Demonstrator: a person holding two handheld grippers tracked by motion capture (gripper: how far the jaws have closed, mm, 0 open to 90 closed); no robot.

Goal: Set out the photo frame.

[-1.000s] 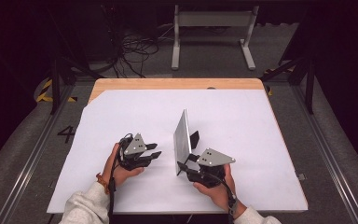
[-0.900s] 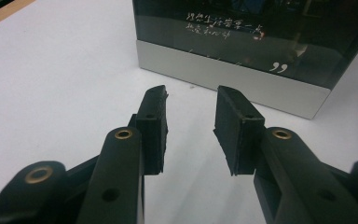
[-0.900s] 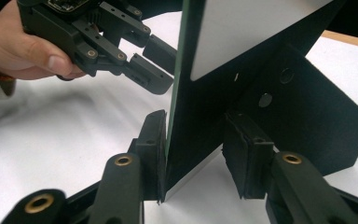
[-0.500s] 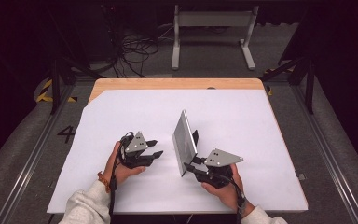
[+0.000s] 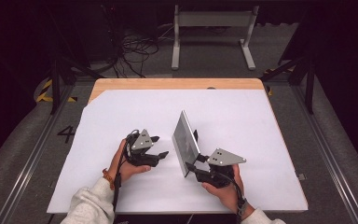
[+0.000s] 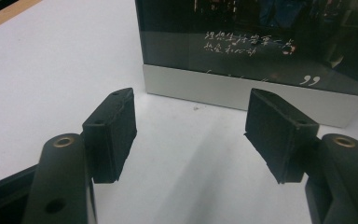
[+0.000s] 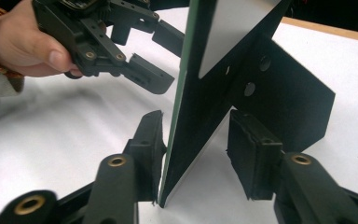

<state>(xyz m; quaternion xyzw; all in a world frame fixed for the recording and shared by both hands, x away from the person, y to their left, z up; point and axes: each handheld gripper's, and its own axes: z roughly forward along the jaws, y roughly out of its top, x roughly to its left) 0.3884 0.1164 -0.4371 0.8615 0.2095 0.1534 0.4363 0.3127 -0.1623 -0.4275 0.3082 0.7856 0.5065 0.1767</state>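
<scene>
A picture frame (image 5: 185,140) with a dark glass front and a silver lower border stands upright on the white table (image 5: 261,121), propped on a black back stand. My left gripper (image 5: 162,146) rests open on the table to its left. In the left gripper view its jaws (image 6: 191,135) face the frame's front (image 6: 251,42) with a small gap and nothing between them. My right gripper (image 5: 194,166) is at the frame's near lower corner. In the right gripper view its jaws (image 7: 198,149) are open and straddle the frame's edge (image 7: 233,28), left pad close to the glass, right pad apart from the back.
The white sheet covers most of a wooden tabletop whose bare strip (image 5: 177,84) shows along the far edge. A metal stand (image 5: 212,28) and loose cables (image 5: 135,46) sit on the floor beyond the table. In the right gripper view, the other hand's gripper (image 7: 165,58) is just past the frame.
My right hand and gripper have slid a little to the right and back along the table. The frame stays standing in place, and the left gripper has barely moved.
</scene>
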